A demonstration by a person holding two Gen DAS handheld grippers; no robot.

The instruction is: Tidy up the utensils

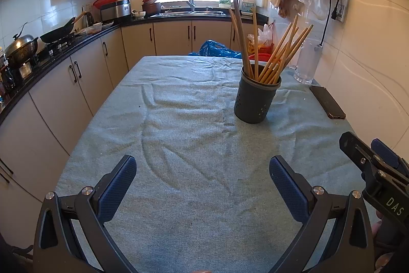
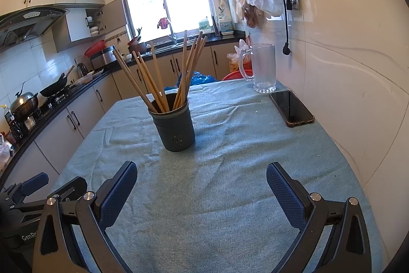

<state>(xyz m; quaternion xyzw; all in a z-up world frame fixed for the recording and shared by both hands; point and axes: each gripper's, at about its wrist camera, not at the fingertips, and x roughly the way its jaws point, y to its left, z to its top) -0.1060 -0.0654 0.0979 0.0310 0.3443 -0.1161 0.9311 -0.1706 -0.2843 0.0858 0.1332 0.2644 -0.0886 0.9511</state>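
Note:
A dark grey perforated utensil holder (image 1: 257,100) (image 2: 175,128) stands upright on the table's green cloth (image 1: 191,145) (image 2: 230,157). Several wooden chopsticks (image 1: 276,55) (image 2: 153,83) stand in it, fanned out. My left gripper (image 1: 203,186) is open and empty, low over the near cloth, well short of the holder. My right gripper (image 2: 202,188) is open and empty, also short of the holder. The right gripper shows at the right edge of the left wrist view (image 1: 370,160); the left gripper shows at the lower left of the right wrist view (image 2: 38,186).
A black phone (image 1: 327,101) (image 2: 291,108) lies by the right wall. A glass mug (image 1: 308,60) (image 2: 263,68) stands behind it. A blue bag (image 1: 217,49) lies beyond the table's far edge. Kitchen counter and cabinets (image 1: 64,83) run along the left.

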